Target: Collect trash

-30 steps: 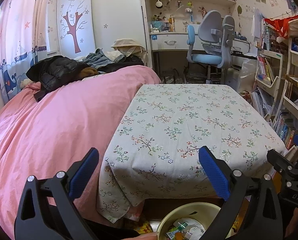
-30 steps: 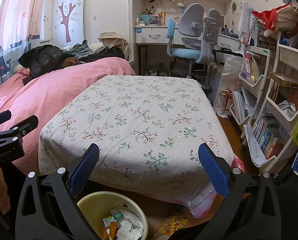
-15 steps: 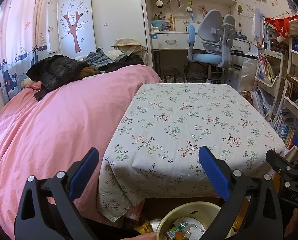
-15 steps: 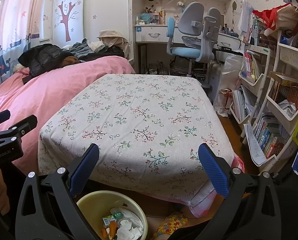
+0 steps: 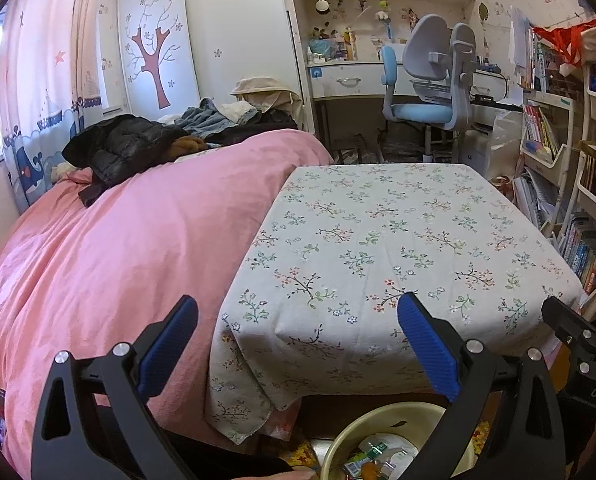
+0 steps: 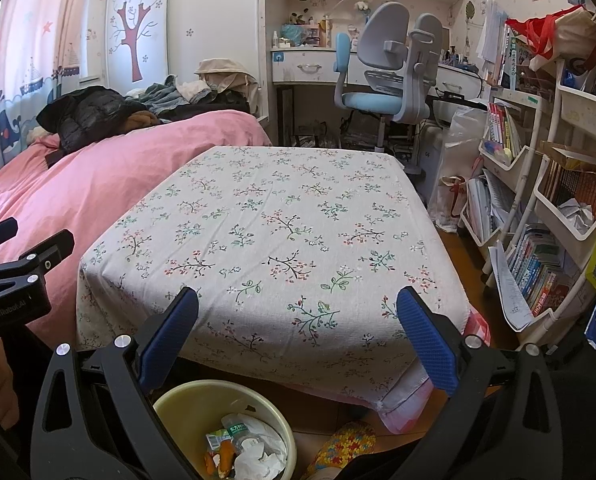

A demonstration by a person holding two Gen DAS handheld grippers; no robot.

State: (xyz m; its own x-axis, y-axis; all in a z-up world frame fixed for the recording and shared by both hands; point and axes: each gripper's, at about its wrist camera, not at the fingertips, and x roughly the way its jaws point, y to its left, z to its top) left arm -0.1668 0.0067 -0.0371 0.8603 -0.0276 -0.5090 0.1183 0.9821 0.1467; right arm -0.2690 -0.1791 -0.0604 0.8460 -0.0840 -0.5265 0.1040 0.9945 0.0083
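A pale yellow bin (image 6: 282, 428) (image 5: 350, 432) stands on the floor below the table's near edge, holding crumpled paper and wrappers (image 6: 250, 448). The table wears a flowered cloth (image 5: 378, 240) (image 6: 282, 216) with nothing lying on it. My left gripper (image 5: 298, 344) hovers open above the near left corner of the table, nothing between its blue pads. My right gripper (image 6: 298, 340) is open too, over the near edge and the bin. In the right wrist view the left gripper's body (image 6: 14, 284) shows at the left edge.
A bed with a pink cover (image 5: 118, 240) lies against the table's left side, clothes (image 5: 126, 148) piled at its far end. White shelf carts of books (image 6: 538, 240) line the right. A desk and blue chair (image 6: 382, 84) stand behind. A colourful slipper (image 6: 342, 444) lies by the bin.
Both views have shifted only slightly; the table sits a touch lower and nearer in frame. Both grippers stay open and empty.
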